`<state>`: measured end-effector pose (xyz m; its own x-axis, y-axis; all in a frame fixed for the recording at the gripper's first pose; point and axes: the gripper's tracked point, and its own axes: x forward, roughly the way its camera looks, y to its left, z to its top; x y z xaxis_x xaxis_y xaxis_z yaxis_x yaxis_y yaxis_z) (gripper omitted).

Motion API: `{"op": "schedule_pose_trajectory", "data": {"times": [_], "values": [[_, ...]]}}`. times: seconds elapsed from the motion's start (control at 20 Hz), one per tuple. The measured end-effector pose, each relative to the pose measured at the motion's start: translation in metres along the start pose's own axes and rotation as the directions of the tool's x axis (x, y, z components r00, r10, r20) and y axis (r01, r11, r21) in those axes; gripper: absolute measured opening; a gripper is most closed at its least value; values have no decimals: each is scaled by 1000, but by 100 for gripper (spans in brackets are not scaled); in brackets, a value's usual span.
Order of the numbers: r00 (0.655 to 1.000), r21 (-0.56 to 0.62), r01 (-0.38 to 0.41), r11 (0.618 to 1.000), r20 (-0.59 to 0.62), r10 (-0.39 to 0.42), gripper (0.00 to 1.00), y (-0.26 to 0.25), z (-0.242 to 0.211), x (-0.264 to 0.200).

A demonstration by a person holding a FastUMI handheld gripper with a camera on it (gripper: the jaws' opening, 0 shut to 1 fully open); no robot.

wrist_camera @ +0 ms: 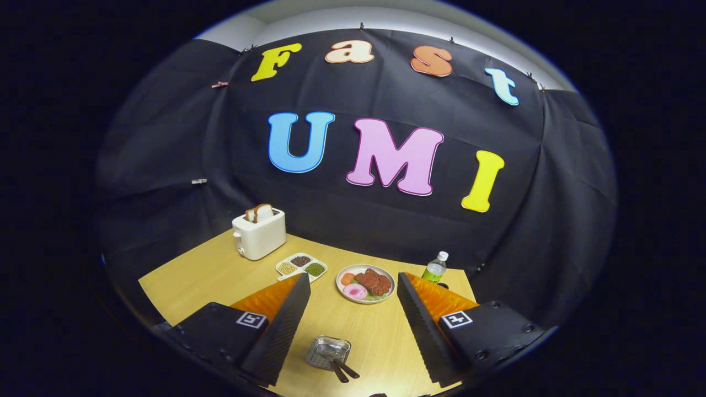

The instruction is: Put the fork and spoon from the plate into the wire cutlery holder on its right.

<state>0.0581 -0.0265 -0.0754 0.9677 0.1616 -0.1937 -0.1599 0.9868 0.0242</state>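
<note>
Gripper is spread wide and holds nothing; I have it high above the tabletop. Between its fingers, nearest me, sits the wire cutlery holder, with two dark handles sticking out over its rim toward me and rightward; I judge both utensils already in. Beyond lies the plate of food, then a bottle and toaster.

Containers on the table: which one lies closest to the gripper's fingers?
The wire cutlery holder, low between the open fingers, with dark handles sticking out. The plate and sectioned tray lie beyond.
</note>
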Motion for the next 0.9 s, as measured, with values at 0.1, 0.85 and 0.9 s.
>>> {"op": "schedule_pose_trajectory", "data": {"times": [0.1,0.85,0.9], "values": [[999,-21,-33,999,-27,33,99,12,-10,4],[999,-13,-37,999,-14,36,98,2,-5,5],[999,-13,-37,999,-8,36,98,1,-3,4]]}}
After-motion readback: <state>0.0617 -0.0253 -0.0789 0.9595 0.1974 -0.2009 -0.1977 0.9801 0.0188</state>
